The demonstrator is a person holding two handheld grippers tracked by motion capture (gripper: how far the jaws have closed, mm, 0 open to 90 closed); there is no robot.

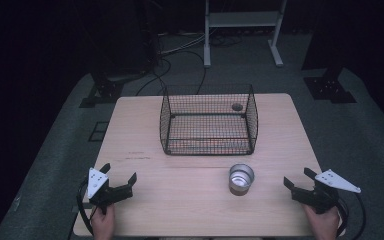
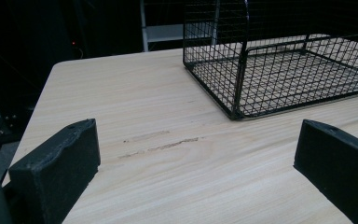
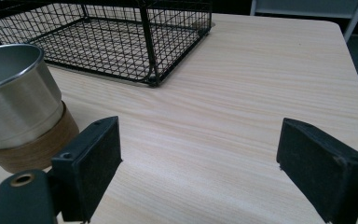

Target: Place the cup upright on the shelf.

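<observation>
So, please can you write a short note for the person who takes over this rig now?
Left tongs: open, nothing between the jaws, low over the near left of the table.
Right tongs: open, nothing held, at the near right edge.
Metal cup: upright on the table, in front of the wire basket, nearer the right tongs, touched by neither.
Done: nothing visible so far; the basket holds no cup.
Left: probably grasp the cup with the right tongs and put it in the basket.
</observation>
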